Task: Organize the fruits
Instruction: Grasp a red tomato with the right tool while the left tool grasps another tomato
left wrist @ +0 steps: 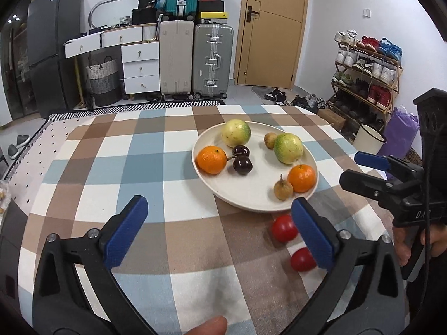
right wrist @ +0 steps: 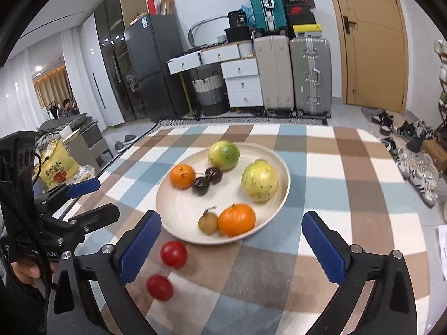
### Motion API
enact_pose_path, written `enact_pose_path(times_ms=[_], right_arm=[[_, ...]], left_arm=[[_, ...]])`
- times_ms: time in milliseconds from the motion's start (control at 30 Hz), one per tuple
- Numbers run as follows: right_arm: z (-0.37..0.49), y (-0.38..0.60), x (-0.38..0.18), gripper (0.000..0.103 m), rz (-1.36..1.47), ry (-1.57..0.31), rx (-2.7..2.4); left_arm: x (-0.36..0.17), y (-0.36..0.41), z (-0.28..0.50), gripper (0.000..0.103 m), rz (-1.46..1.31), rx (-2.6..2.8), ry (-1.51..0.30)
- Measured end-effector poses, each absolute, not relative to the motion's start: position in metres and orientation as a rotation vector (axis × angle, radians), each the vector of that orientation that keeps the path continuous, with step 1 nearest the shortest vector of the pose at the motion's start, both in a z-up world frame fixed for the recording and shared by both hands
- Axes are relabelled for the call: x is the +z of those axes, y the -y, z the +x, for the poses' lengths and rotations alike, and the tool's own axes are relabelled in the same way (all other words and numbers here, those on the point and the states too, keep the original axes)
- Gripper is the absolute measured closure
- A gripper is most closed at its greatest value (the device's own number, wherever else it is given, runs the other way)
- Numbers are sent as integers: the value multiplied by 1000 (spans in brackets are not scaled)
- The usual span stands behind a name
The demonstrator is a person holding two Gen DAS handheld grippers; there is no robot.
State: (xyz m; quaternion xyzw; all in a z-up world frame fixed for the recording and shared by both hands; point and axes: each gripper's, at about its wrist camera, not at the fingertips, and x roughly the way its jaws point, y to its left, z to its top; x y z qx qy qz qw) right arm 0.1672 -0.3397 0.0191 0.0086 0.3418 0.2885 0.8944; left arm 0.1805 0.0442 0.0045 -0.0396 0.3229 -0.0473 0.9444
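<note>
A cream plate (left wrist: 251,195) (right wrist: 178,209) on the checked tablecloth holds two green-yellow fruits (left wrist: 236,133) (right wrist: 259,180), two oranges (left wrist: 211,159) (right wrist: 237,220), two dark cherries (left wrist: 242,164) (right wrist: 200,185) and two small brown fruits (left wrist: 283,190) (right wrist: 208,222). Two red tomatoes (left wrist: 284,228) (right wrist: 173,254) lie on the cloth just in front of the plate. My left gripper (left wrist: 220,233) is open and empty, its right finger beside the tomatoes. My right gripper (right wrist: 232,247) is open and empty, in front of the plate; it also shows in the left wrist view (left wrist: 360,170).
The table's far edge (left wrist: 167,106) faces suitcases, white drawers and a wooden door. A shoe rack (left wrist: 363,69) stands to the right. A yellow bag (right wrist: 56,167) sits off the table's left side. My left gripper shows in the right wrist view (right wrist: 83,198).
</note>
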Motion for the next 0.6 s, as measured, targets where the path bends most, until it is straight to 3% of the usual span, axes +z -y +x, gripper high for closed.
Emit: enact_pose_path(times_ms=[600], right_arm=[[144, 319, -6, 0, -120, -816, 692]], left_arm=[[-6, -22, 169, 1, -4, -155, -730]])
